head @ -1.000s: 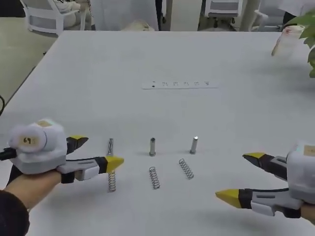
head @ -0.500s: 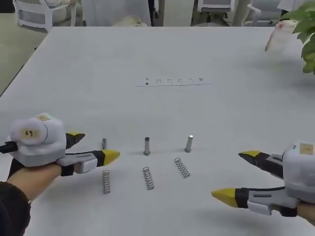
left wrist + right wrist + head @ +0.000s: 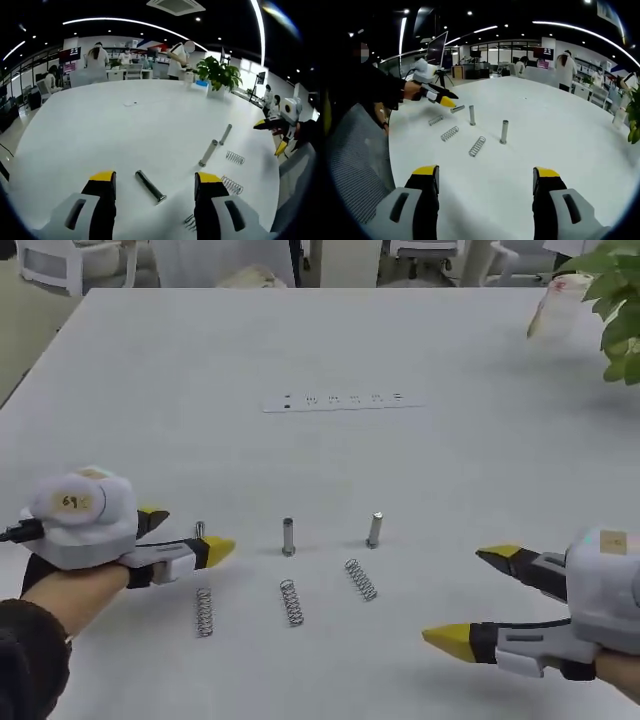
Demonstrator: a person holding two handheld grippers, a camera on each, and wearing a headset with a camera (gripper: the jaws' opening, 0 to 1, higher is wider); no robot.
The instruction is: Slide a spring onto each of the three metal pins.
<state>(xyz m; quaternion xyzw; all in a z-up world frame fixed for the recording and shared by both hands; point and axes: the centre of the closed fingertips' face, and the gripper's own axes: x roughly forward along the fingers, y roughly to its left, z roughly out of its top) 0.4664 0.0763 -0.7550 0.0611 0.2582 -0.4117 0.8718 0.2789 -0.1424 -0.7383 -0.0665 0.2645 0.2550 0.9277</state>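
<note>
Head view: left gripper (image 3: 198, 530), spread, has edged around the leftmost short steel pin (image 3: 200, 528); coiled wire springs (image 3: 291, 602) unthreaded; right gripper (image 3: 452, 596) spread.

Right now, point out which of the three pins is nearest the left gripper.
The leftmost pin: it sits between the open jaws of the left gripper, while the middle pin and right pin are farther off.
</note>
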